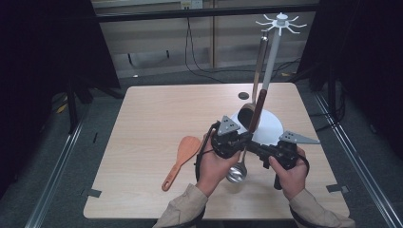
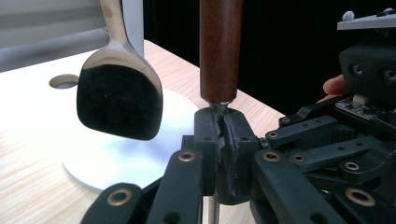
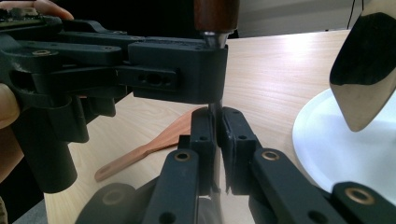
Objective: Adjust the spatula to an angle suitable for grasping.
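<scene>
A ladle with a dark wooden handle (image 2: 219,46) and a steel bowl (image 1: 236,173) stands tilted over the table's front middle, bowl low near the tabletop. My left gripper (image 2: 223,126) is shut on its thin metal shank just under the wooden handle. My right gripper (image 3: 218,123) is shut on the same shank directly below the left gripper (image 3: 177,74). In the high view the two grippers, left (image 1: 243,138) and right (image 1: 251,146), meet at the ladle from either side, each in a hand.
A white rack with a round base (image 1: 272,128), a tall pole (image 1: 271,61) and hooks on top stands behind the grippers. A shiny metal turner (image 2: 119,100) hangs from it. A wooden rice paddle (image 1: 183,159) lies front left. A small round hole (image 1: 243,95) marks the tabletop.
</scene>
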Demonstrator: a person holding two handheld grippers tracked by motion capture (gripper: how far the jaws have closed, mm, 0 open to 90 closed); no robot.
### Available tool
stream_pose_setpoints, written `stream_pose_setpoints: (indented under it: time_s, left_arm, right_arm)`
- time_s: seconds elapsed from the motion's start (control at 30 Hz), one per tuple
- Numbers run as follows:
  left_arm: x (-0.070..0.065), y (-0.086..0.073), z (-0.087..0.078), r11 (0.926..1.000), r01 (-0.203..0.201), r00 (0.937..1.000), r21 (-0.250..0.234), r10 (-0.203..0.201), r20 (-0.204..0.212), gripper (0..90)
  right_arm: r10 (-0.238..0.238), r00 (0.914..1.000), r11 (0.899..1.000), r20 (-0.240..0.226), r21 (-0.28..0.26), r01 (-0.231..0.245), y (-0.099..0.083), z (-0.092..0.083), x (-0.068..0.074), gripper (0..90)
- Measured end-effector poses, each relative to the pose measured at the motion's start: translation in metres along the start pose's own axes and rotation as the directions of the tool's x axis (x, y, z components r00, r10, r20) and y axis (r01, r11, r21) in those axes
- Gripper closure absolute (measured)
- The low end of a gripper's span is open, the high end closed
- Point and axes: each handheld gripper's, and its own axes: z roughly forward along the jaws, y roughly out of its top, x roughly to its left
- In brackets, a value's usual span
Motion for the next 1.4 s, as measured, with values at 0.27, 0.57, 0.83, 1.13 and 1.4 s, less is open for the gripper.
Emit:
stream_pose_setpoints:
  time_s: [0.27, 0.57, 0.83, 1.13, 1.4]
  left_arm:
    - [0.0, 0.0, 0.0, 1.0, 0.005, 1.0, 0.001, -0.005, -0.002, 85.1]
    - [0.001, 0.001, 0.001, 1.0, 0.009, 0.9999, 0.002, -0.009, 0.007, 84.6]
    - [0.003, 0.001, -0.001, 1.0, 0.005, 0.9998, -0.005, -0.005, 0.019, 76.3]
    - [0.011, -0.002, -0.01, 0.9992, -0.007, 1.0, -0.04, 0.007, -0.005, 59.3]
    - [0.014, -0.003, -0.011, 0.9992, -0.006, 0.9999, -0.039, 0.005, -0.009, 46.9]
  right_arm:
    - [-0.004, 1.0, 1.0, 0.006, 0.004, 0.004, 0.001, 0.0, 0.001, 85.3]
    - [-0.027, 0.9995, 1.0, 0.017, 0.013, 0.027, 0.002, -0.001, 0.002, 85.9]
    - [-0.036, 0.9989, 0.999, 0.031, 0.028, 0.035, 0.002, -0.001, 0.0, 86.1]
    - [-0.051, 0.9983, 0.998, 0.028, 0.042, 0.05, 0.004, -0.003, -0.003, 86.2]
    - [-0.057, 0.9981, 0.998, 0.022, 0.039, 0.056, 0.007, -0.004, -0.005, 86.2]
